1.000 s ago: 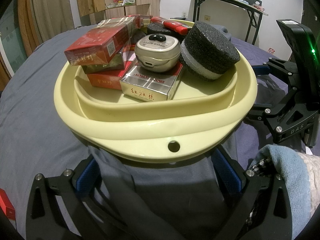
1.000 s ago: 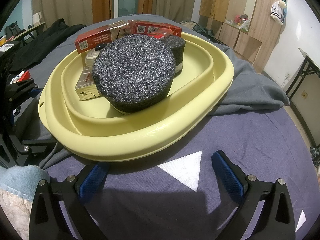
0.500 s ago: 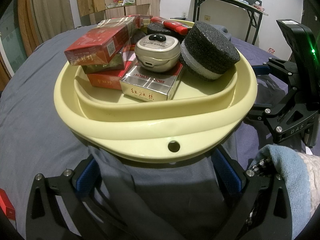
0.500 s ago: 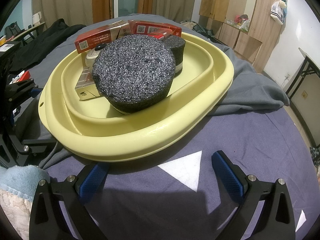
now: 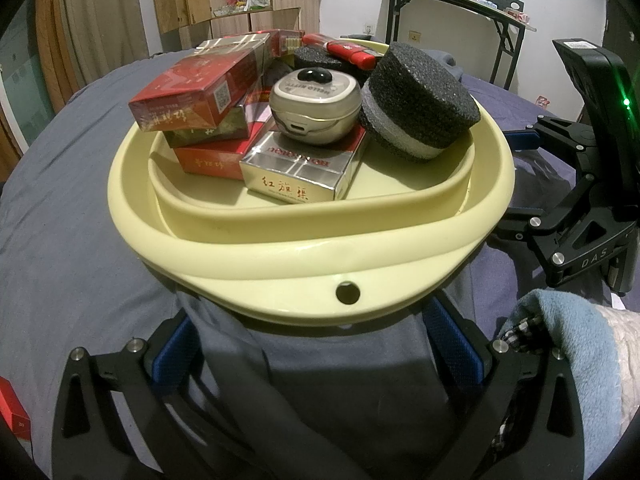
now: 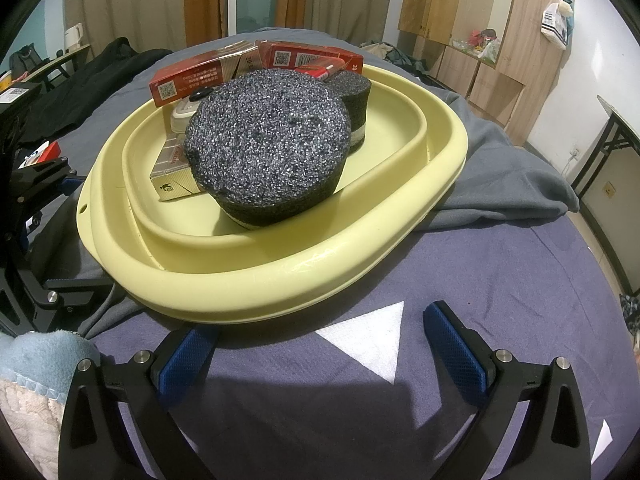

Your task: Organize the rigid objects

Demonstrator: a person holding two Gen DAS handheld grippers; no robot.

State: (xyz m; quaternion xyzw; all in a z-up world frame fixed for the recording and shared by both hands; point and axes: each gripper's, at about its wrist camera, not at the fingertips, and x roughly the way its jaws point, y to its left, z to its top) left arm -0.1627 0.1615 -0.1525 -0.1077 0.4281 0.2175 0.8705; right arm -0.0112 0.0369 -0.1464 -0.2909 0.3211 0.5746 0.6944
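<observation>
A pale yellow basin rests on a bed. It holds red and silver cigarette boxes, a silver box, a beige rounded case, a red lighter and two black foam discs. My left gripper is open and empty, close under the basin's near rim over grey cloth. My right gripper is open and empty, just in front of the basin's rim.
A grey garment lies under the basin on the blue bedsheet. A red box lies at the far left. A folding table and wooden cabinets stand beyond.
</observation>
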